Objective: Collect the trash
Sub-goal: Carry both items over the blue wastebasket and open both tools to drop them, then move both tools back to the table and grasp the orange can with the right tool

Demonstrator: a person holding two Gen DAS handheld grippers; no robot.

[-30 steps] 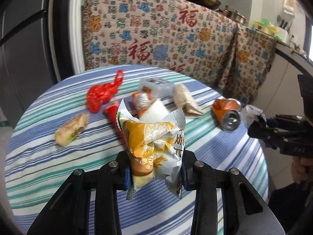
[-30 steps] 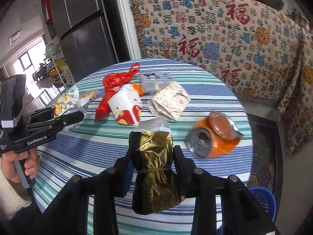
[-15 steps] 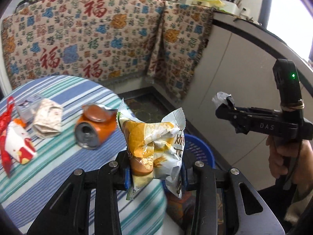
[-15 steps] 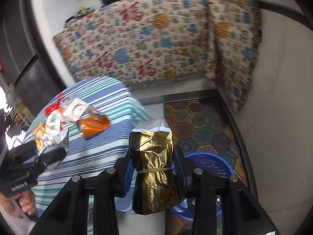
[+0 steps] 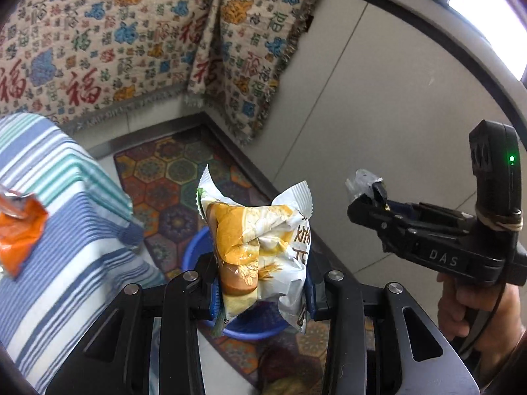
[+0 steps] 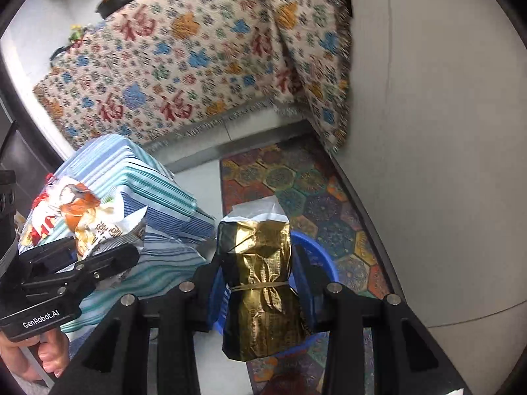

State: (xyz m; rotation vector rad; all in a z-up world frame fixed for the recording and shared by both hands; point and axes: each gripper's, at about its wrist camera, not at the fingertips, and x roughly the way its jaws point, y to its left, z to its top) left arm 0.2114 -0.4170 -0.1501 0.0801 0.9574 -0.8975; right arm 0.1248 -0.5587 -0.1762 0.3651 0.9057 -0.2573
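My left gripper (image 5: 260, 293) is shut on a crumpled yellow-and-white snack bag (image 5: 260, 247) and holds it above a blue plastic bin (image 5: 250, 324) on the floor. My right gripper (image 6: 258, 293) is shut on a gold-and-black foil bag (image 6: 260, 283) tied with a rubber band, also over the blue bin (image 6: 324, 263). The right gripper shows in the left wrist view (image 5: 365, 204) with foil at its tips. The left gripper shows in the right wrist view (image 6: 108, 250) with the snack bag (image 6: 102, 227).
The round table with a striped cloth (image 5: 56, 230) stands left of the bin, with a crushed orange can (image 5: 16, 233) on it. A patterned mat (image 6: 296, 181) lies under the bin. A grey cabinet wall (image 5: 378, 105) and a hanging patterned cloth (image 5: 131, 39) bound the corner.
Both grippers swung right, away from the table and downward, carrying their bags. The blue bin now sits directly beneath both bags and the table has slid to the left edge.
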